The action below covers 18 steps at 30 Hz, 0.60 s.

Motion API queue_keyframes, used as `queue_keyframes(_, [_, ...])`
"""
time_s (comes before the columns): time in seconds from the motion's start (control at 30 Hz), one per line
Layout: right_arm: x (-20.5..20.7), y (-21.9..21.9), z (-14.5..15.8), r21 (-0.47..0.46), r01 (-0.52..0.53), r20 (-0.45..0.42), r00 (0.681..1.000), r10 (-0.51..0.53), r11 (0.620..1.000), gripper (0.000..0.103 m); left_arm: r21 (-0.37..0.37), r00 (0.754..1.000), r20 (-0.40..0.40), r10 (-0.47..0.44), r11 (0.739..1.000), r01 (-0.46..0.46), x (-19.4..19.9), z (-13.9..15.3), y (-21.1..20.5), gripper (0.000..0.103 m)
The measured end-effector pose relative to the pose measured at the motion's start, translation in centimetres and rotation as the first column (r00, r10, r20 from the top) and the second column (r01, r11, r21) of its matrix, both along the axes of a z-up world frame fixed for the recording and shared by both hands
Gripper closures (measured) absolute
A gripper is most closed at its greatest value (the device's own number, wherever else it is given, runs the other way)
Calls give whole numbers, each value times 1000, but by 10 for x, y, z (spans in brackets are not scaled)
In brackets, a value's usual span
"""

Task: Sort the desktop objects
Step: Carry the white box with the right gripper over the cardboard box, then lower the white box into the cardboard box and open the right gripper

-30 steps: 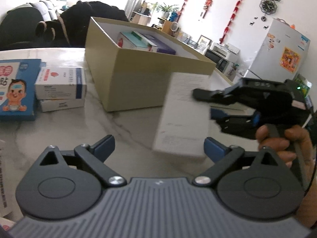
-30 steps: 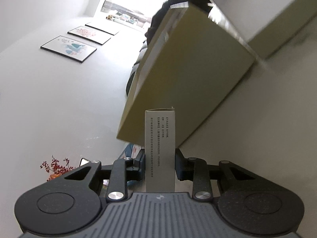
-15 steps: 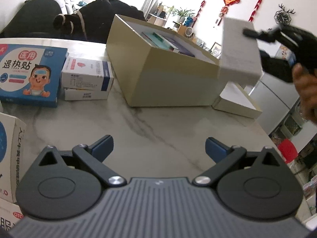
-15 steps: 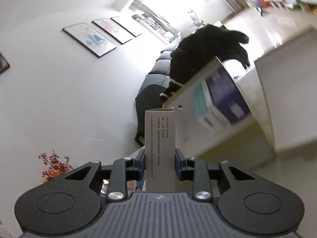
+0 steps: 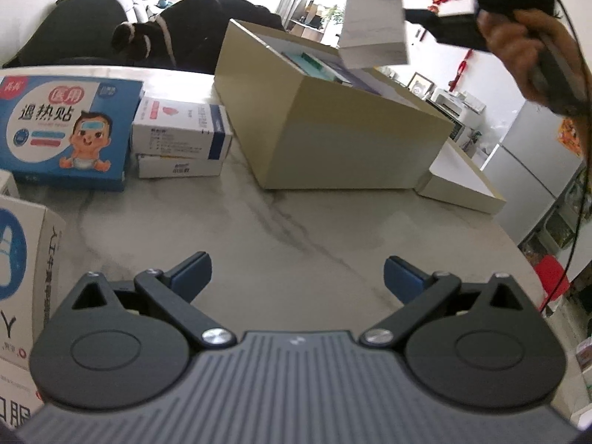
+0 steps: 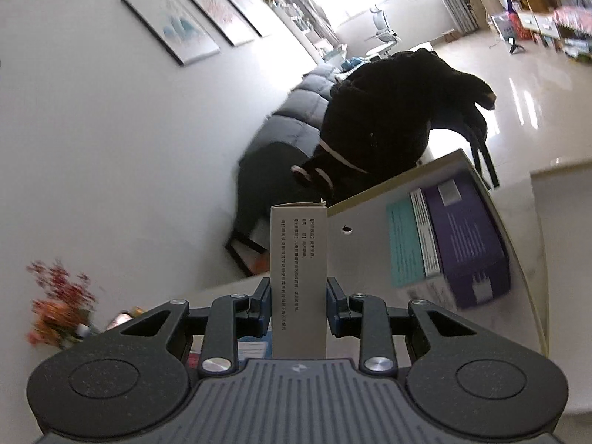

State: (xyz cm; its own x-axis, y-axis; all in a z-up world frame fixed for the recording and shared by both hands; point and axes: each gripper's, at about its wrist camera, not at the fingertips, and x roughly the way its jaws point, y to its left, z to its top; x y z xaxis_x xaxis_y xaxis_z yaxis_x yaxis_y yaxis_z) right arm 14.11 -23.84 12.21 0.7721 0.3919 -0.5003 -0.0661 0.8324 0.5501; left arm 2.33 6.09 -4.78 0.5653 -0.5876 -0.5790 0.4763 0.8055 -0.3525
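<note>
My right gripper (image 6: 299, 296) is shut on a slim white box (image 6: 299, 277) with grey print, its pads pressing both narrow sides. In the left wrist view that white box (image 5: 373, 33) hangs high above the open tan cardboard box (image 5: 333, 140), carried by the right gripper (image 5: 397, 2) in a person's hand (image 5: 536, 48). Inside the tan box (image 6: 373, 229) lie a teal box (image 6: 405, 240) and a purple box (image 6: 466, 236). My left gripper (image 5: 298, 277) stands open over bare marble table (image 5: 281, 229), nothing between its fingers.
On the left of the table lie a blue fever-patch box (image 5: 66, 129), two stacked white medicine boxes (image 5: 181, 140) and a larger white carton (image 5: 26, 281) at the near left edge. The tan box's lid (image 5: 462, 181) lies to the right. A black plush toy (image 5: 207, 33) sits behind.
The right gripper has carried the white box up from near the table to above the tan box's open top, rolling as it went. The left gripper stayed open, barely moving.
</note>
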Motion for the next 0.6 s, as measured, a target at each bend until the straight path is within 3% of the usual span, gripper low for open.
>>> queue_keyframes(0.27, [81,47,-29,-232,-2,-110,994,-25,973,71,24,1000,-4,22,999,-22,-5,1,3,2])
queue_keyframes(0.4, [117,64,-56,-391,8,-151,986,-73,920,71,36,999,-11,36,999,-35,-8,0,7,2])
queue_keyframes(0.6, [148,81,-85,-547,1,-168,980,-111,837,71,56,999,-22,32,998,-30,-8,-3,3,2])
